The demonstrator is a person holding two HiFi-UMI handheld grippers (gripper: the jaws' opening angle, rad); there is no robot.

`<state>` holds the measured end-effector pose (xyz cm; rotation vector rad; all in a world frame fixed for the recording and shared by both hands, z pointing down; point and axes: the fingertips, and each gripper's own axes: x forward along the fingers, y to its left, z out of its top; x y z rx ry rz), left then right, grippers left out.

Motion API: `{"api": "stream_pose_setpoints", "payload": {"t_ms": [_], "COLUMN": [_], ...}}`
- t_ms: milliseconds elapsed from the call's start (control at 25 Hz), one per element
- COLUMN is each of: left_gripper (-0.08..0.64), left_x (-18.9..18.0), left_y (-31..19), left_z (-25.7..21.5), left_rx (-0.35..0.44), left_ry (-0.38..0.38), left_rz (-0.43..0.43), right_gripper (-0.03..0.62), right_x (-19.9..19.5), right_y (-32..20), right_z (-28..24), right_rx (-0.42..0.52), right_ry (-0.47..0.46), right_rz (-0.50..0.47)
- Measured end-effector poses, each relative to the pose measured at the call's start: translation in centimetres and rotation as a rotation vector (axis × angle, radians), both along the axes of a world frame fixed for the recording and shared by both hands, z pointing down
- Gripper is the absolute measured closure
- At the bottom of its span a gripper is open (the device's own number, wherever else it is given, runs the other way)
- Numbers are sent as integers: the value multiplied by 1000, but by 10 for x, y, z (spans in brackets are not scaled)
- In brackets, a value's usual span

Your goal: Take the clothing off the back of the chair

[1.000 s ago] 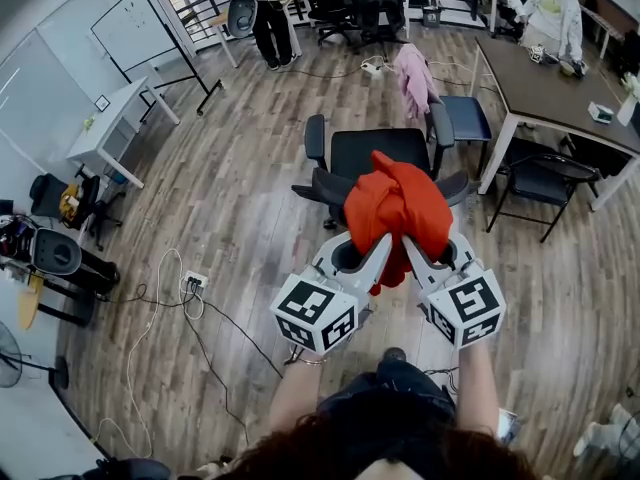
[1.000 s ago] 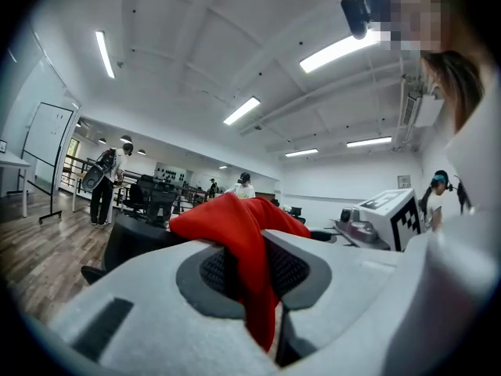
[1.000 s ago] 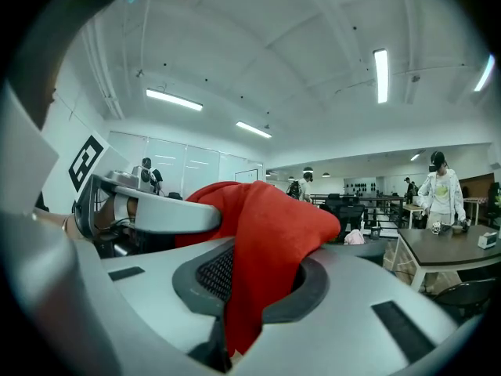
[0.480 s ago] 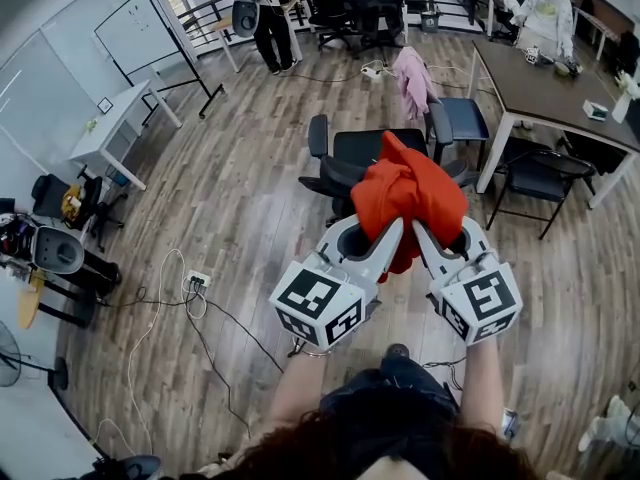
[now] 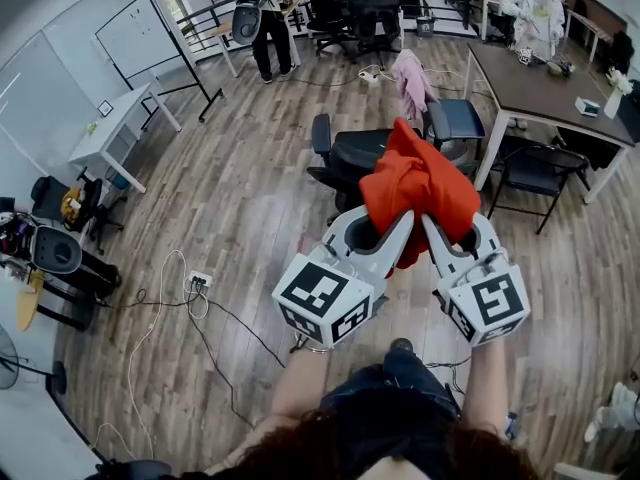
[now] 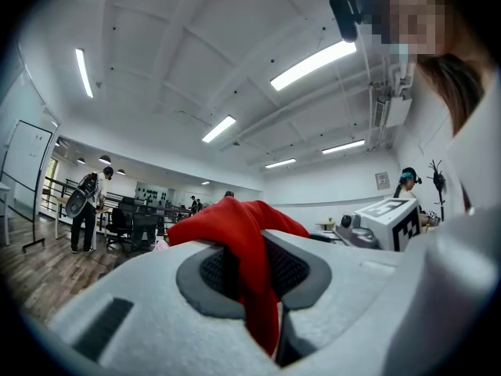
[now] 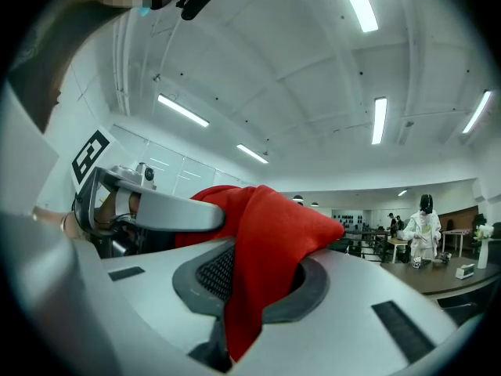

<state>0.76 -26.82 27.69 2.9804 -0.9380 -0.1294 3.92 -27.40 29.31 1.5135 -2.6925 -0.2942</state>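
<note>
A red garment (image 5: 415,183) is bunched up and held between my two grippers, above a black office chair (image 5: 350,153); it hides part of the chair's seat. The left gripper (image 5: 403,221) is shut on a fold of the red cloth, which passes between its jaws (image 6: 254,288). My right gripper (image 5: 432,226) pinches the same garment (image 7: 274,233) from the other side, and the cloth hangs down through its jaws (image 7: 235,296). Both grippers point level, close side by side. Whether the cloth still touches the chair is not visible.
A pink garment (image 5: 412,78) hangs on a blue chair beside a brown table (image 5: 545,83). Another black chair (image 5: 535,173) stands to the right. Cables and a power strip (image 5: 193,281) lie on the wooden floor at left. A white desk (image 5: 110,128) and people (image 5: 262,8) are farther off.
Both grippers have risen and shifted up and right in the head view, carrying the red garment with them. More of the chair's seat shows to the left of the cloth.
</note>
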Motion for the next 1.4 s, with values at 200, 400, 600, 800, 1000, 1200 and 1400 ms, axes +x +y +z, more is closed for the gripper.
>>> {"api": "stream_pose_setpoints", "payload": {"t_ms": [200, 400, 600, 800, 1000, 1200, 1400], "left_gripper": [495, 495, 495, 495, 495, 495, 495], "left_x": [-5, -8, -14, -16, -13, -11, -8], "left_y": [26, 47, 66, 83, 95, 112, 123], "left_z": [-14, -28, -34, -44, -44, -46, -54], "left_rx": [32, 59, 77, 103, 113, 131, 131], "left_ry": [13, 22, 23, 22, 21, 20, 13], "left_rz": [25, 53, 63, 79, 83, 65, 36], "right_gripper": [538, 538, 538, 538, 538, 538, 538], "right_x": [-5, -8, -14, -15, -12, -11, -9], "right_y": [26, 47, 66, 83, 96, 111, 121], "right_z": [-14, -29, -35, -45, -45, -48, -56], "right_rx": [29, 60, 77, 95, 109, 129, 127], "right_ry": [-6, -19, -27, -32, -37, -48, -65], "right_rz": [12, 12, 16, 24, 32, 16, -24]}}
